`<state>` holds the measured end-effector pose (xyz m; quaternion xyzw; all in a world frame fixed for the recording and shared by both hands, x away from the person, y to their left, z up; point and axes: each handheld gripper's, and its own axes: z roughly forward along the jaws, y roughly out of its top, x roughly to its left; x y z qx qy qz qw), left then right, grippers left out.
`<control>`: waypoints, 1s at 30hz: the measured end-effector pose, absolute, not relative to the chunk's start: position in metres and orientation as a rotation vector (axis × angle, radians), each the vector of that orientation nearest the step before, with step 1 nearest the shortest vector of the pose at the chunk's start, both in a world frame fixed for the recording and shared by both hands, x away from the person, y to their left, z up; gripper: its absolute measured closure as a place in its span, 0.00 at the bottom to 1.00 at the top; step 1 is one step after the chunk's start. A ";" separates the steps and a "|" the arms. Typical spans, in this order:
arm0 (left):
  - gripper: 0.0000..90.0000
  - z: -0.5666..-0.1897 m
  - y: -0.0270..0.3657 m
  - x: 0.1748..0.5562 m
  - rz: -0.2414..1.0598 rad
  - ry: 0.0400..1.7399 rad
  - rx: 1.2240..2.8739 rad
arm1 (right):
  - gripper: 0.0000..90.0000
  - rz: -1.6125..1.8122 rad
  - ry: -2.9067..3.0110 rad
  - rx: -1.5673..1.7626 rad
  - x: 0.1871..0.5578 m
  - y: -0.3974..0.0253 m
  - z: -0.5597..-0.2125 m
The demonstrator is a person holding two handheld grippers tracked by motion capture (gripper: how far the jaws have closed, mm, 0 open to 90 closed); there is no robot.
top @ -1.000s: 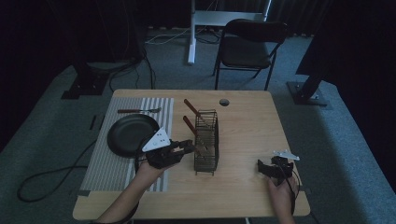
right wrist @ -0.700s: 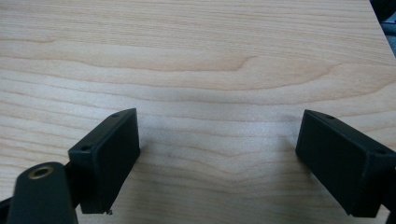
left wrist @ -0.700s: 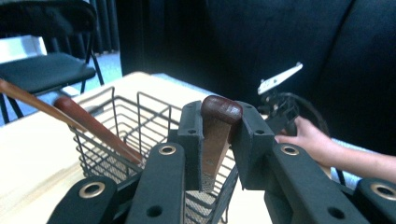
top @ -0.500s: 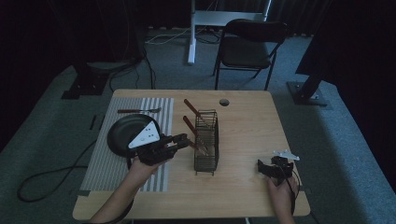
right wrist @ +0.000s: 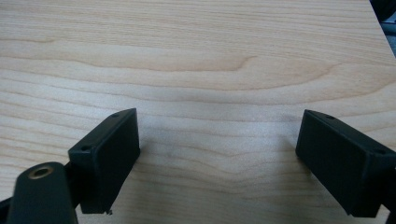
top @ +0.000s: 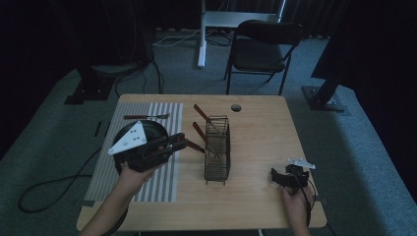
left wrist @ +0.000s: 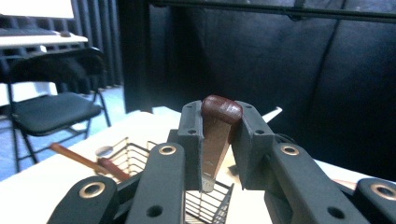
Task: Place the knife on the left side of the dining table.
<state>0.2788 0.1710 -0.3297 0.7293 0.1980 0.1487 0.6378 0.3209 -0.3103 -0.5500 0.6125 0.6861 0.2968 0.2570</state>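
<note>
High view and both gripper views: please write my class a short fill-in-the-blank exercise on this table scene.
1. The left gripper is shut on a brown ____-handled utensil.
2. The black wire basket stands on the light wooden ____.
3. The right gripper has its fingers ____, with nothing between them.
4. The round black pan rests on the ____ mat.

Missing words: wooden; table; open; striped

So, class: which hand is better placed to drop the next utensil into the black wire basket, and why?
Left. The left gripper is shut on a brown wooden-handled utensil beside the black wire basket. The right gripper rests open on the light wooden table, farther off.
</note>
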 end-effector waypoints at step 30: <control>0.84 -0.401 0.274 0.262 0.365 0.698 1.716 | 0.14 0.805 1.861 1.663 0.321 -0.310 -0.550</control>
